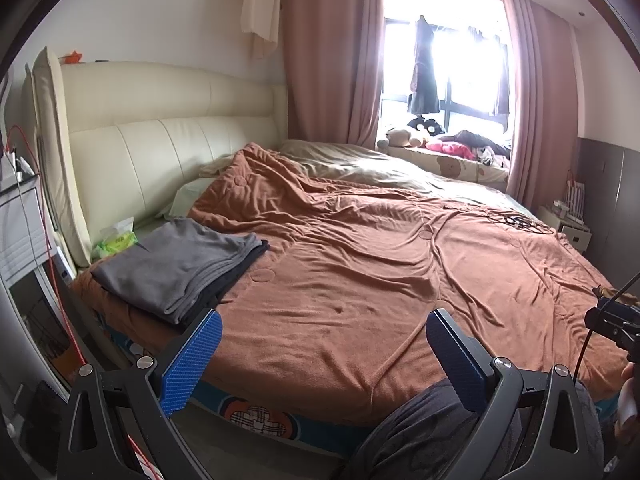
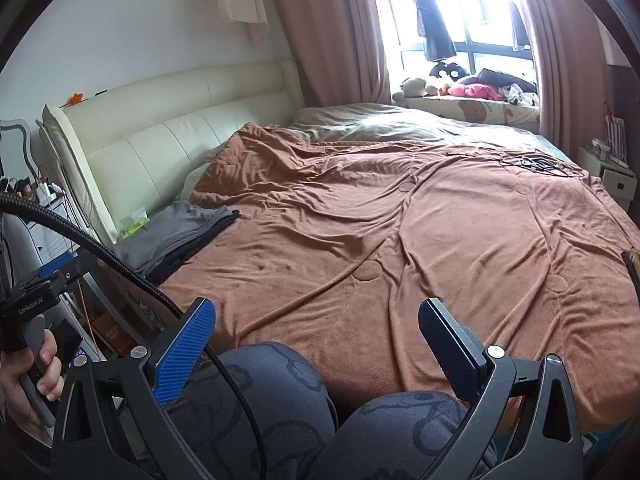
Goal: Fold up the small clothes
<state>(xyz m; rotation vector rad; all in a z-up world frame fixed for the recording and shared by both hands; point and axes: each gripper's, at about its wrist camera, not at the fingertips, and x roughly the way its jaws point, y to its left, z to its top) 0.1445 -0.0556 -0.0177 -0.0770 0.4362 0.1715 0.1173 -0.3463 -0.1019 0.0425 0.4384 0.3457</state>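
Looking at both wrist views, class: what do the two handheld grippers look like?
Each gripper, left gripper and right gripper, has a black frame with silver bolts and two fingers with blue textured pads. A black braided cable crosses the right view, past a handle marked GenRobot.AI.

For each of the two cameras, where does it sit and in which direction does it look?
Left wrist: sits on the left claw, open, at the bed's near edge; looks across the blanket toward the window; a knee shows.
Right wrist: sits on the right claw, open, same direction, further right; both knees and the left hand show.
Shared: blanket, headboard, folded clothes, window.
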